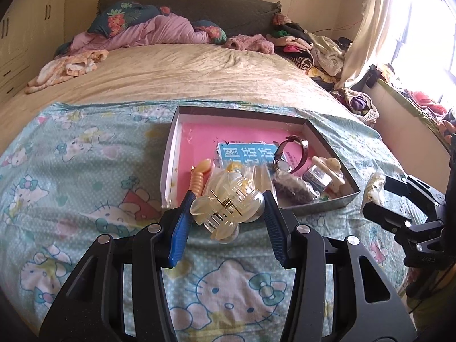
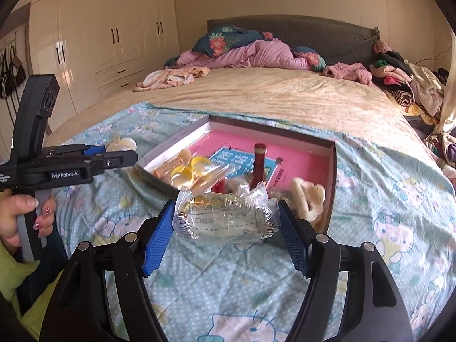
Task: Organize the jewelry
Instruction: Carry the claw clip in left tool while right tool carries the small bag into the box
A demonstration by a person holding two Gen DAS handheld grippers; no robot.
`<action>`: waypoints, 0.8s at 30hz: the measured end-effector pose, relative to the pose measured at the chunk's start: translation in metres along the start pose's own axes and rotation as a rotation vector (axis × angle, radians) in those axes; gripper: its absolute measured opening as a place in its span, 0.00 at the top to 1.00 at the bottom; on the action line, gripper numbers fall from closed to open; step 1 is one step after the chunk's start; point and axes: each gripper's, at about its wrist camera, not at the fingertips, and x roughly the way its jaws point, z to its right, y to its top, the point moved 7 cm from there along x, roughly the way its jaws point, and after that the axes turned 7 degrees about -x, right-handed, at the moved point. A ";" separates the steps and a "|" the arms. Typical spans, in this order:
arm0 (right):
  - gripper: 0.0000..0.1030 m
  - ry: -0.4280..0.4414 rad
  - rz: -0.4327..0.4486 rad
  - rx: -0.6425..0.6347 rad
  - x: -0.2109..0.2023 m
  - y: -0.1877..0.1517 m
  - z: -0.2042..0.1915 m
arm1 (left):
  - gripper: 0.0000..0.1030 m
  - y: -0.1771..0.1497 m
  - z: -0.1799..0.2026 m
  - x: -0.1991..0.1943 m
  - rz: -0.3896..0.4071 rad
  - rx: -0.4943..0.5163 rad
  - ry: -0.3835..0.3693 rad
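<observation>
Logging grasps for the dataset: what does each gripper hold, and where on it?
The left gripper pinches a translucent hair claw clip by its two sides; the right gripper clamps a clear plastic packet by its side edges.

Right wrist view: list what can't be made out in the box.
- Box near side: hidden behind the plastic bag in the right tongs.
- Dark red item: blurred, identity unclear.
- Blue label: print blurred and partly covered by clutter.
- Yellow pieces: motion-blurred, shapes unclear.

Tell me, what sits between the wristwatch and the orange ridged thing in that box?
In the left wrist view, a blue booklet with white characters lies on the box's pink floor between the wristwatch and the orange ridged hair clip.
</observation>
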 end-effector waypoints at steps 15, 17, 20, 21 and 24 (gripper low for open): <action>0.33 -0.059 0.056 -0.007 0.001 0.029 0.030 | 0.62 0.015 0.015 0.021 -0.007 0.037 -0.011; 0.33 -0.064 0.057 -0.001 0.002 0.030 0.034 | 0.62 0.017 0.015 0.025 -0.011 0.038 -0.007; 0.33 -0.073 0.055 0.005 0.006 0.031 0.041 | 0.62 0.016 0.014 0.030 -0.018 0.040 -0.001; 0.33 -0.076 0.054 0.008 0.007 0.031 0.043 | 0.62 0.016 0.014 0.031 -0.019 0.041 -0.001; 0.33 -0.080 0.047 0.011 0.012 0.031 0.047 | 0.62 0.014 0.013 0.036 -0.025 0.050 0.008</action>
